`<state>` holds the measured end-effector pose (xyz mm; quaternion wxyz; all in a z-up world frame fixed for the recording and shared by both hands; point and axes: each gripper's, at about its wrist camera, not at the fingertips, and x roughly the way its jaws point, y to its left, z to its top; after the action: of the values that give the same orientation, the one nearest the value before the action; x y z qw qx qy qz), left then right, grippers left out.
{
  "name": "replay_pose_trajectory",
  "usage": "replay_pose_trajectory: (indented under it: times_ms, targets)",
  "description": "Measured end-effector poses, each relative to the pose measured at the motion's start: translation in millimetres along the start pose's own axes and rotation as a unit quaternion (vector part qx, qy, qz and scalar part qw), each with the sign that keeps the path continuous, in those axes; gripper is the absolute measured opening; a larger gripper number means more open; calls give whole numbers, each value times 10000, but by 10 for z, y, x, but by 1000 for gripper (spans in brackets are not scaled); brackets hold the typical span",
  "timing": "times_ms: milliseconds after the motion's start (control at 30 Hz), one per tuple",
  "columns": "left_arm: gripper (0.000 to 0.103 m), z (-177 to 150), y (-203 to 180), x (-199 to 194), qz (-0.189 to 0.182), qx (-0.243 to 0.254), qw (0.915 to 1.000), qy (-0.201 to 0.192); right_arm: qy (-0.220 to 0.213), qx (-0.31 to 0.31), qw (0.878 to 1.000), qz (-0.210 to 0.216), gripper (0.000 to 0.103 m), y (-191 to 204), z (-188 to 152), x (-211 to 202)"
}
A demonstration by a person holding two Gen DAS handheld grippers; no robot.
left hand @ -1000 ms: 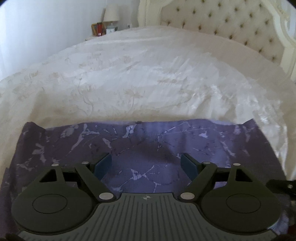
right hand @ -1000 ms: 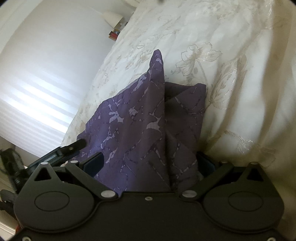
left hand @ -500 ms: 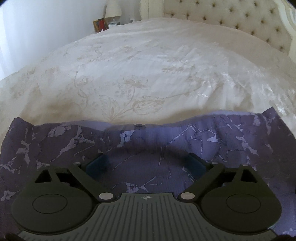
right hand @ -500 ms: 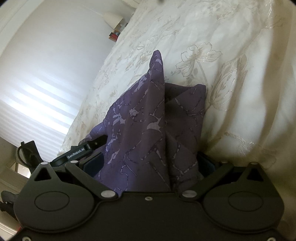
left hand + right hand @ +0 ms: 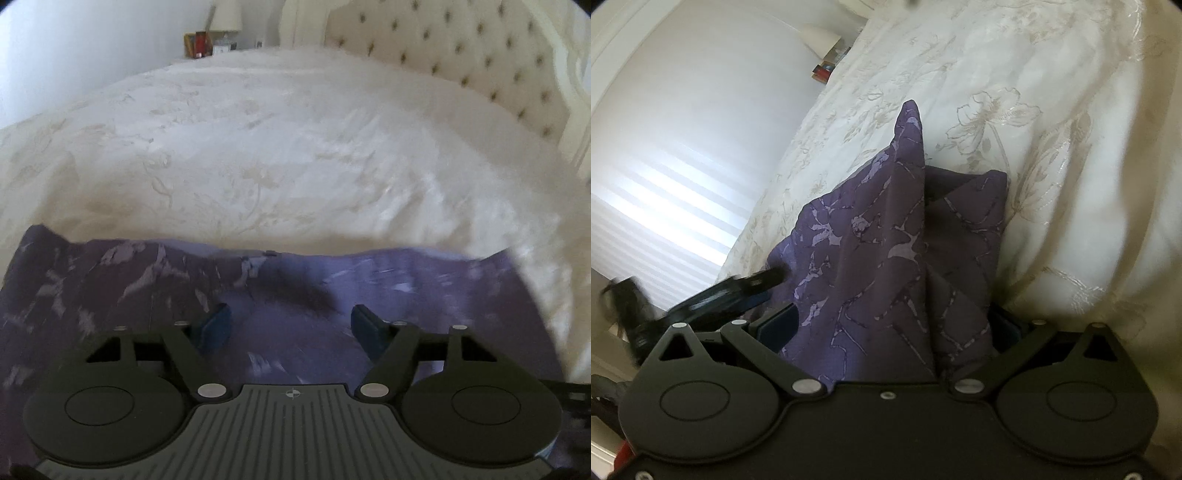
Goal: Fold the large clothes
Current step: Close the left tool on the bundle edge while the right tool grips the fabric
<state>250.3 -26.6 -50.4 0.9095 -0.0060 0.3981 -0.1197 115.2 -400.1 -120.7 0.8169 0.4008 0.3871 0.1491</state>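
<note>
Left wrist view: purple garment (image 5: 303, 295), marbled with pale veins, spread flat across the near edge of the bed (image 5: 295, 147), on the cream floral bedspread. Far hem of the garment running roughly level across the frame, small dark tab at its middle. Left gripper (image 5: 291, 325) above the cloth, fingers (image 5: 216, 323) wide apart, blue pads facing each other across bare fabric, nothing between them. Contact with the cloth not determinable; view smeared by motion blur. Tufted headboard (image 5: 461, 55) at the far right end of the bed; lamp (image 5: 227, 16) and small boxes beyond the far corner of the bed.

Right wrist view: same garment (image 5: 886, 240) bunched and raised into a peak against the bedspread (image 5: 1052, 147). Right gripper (image 5: 890, 325) with a thick fold of cloth filling the gap between its fingers (image 5: 777, 325); fingers set wide, right one largely hidden behind fabric. Whether actually clamped on the cloth: cannot tell. Other gripper blurred at the garment's left edge, away from the bed's centre. Bright window blind (image 5: 683, 184) beyond the side of the bed.
</note>
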Motion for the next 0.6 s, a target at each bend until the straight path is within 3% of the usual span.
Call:
replay_pose_trajectory:
  times_ms: [100, 167, 233, 300, 400, 600]
  targets:
    - [68, -146, -26, -330, -83, 6, 9997, -246, 2, -3, 10000, 0, 103, -3, 2, -1]
    - [51, -282, -32, -499, -146, 8, 9991, -387, 1, -5, 10000, -2, 103, -3, 3, 0]
    - [27, -424, -25, -590, -148, -63, 9994, -311, 0, -14, 10000, -10, 103, 4, -4, 6]
    - [17, -543, 16, -618, -249, -272, 9992, -162, -3, -12, 10000, -14, 103, 12, -9, 10]
    - [16, -734, 66, -648, -415, -568, 9975, -39, -4, -13, 10000, -13, 103, 12, -10, 11]
    - [14, -1010, 2, -550, -106, -407, 9991, -73, -10, -27, 10000, -15, 103, 22, -15, 18]
